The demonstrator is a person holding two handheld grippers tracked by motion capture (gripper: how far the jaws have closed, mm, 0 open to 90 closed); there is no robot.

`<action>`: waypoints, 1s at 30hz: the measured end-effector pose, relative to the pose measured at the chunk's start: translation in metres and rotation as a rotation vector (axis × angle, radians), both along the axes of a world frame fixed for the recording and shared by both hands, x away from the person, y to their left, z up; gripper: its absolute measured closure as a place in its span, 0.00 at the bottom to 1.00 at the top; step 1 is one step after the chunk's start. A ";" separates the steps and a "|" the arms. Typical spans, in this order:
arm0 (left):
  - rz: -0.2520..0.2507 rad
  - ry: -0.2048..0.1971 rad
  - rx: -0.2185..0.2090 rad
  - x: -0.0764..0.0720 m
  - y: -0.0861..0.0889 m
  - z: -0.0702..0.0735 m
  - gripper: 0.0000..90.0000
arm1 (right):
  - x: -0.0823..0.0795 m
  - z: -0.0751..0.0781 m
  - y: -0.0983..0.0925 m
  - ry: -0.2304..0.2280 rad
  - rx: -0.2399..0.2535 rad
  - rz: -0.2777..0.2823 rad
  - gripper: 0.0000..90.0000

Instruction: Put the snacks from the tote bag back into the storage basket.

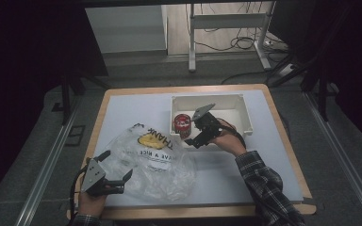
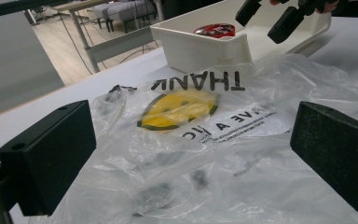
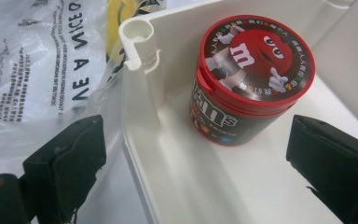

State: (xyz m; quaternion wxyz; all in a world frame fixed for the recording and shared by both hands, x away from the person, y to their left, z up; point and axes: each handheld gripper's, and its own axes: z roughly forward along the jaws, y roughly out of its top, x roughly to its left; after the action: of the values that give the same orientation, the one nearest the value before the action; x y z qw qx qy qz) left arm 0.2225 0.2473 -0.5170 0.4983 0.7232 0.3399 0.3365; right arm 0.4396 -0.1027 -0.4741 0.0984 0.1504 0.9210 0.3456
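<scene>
High view: I see candy tub (image 1: 182, 125) standing upright in near-left corner of white bin (image 1: 245, 115), far side of surface (image 1: 122, 106). My right hand-held gripper (image 1: 194, 139) hangs just over it, released. My left hand-held gripper (image 1: 115, 176) rests at near edge of plastic bag (image 1: 155, 160), released.

Left gripper view: bag (image 2: 205, 140) soft, thin, slippery; I judge it light.

Right gripper view: tub (image 3: 251, 79) stiff, smooth, round; long axis up, lid on top. I'd grab round its sides.
</scene>
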 end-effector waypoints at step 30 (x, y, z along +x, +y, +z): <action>-0.001 0.001 -0.002 0.000 0.000 0.000 0.00 | -0.020 0.001 -0.015 -0.001 0.047 -0.026 0.05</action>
State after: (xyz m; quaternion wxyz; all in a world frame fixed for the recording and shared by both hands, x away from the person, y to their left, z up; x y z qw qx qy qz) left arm 0.2224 0.2477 -0.5169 0.4988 0.7231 0.3402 0.3357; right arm 0.4194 -0.1180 -0.4727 0.0996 0.1646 0.9106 0.3659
